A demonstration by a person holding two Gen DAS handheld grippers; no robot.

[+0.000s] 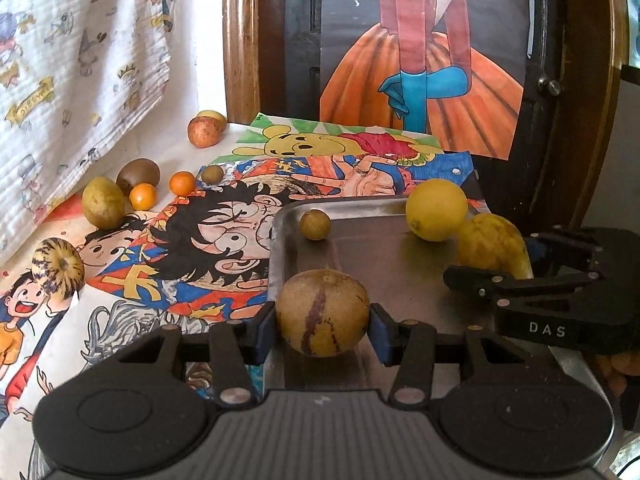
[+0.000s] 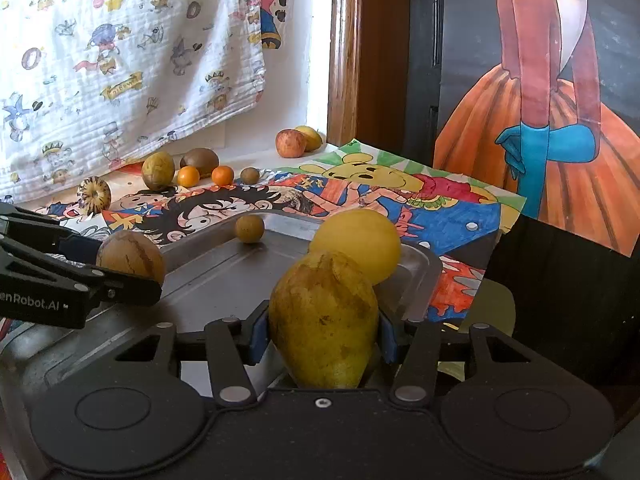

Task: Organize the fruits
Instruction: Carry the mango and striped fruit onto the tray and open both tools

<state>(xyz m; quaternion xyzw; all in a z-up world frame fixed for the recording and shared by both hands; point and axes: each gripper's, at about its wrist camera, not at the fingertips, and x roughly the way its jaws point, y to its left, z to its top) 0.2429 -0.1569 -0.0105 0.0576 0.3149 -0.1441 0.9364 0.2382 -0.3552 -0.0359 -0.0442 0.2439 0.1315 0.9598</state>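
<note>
On a table spread with cartoon drawings (image 1: 224,216), fruit is being gathered onto a metal tray (image 1: 380,256). At far left, off the tray, a striped melon-like fruit (image 1: 58,269) is lying on the paper, with a yellow-green fruit (image 1: 103,201), a kiwi (image 1: 138,175), two small oranges (image 1: 142,196) (image 1: 182,183) and a small brown fruit (image 1: 212,174) strung out behind it, and an apple (image 1: 204,131) is sitting near the wooden door frame (image 1: 240,40). At the tray's near left edge, a round brown fruit with a purple streak (image 1: 322,313) is being held between the blue pads of the left gripper (image 1: 322,330), which are pressing its two sides. A small brown fruit (image 1: 315,224) is resting alone in the tray's far left corner. Toward the right, a yellow lemon-like fruit (image 2: 356,244) is sitting on the tray by its far right rim. Just in front of it, a yellow-green pear (image 2: 324,318) is being clamped upright-tilted in the right gripper (image 2: 324,340), over the tray's near right side, its narrow end pointing down toward the camera.
</note>
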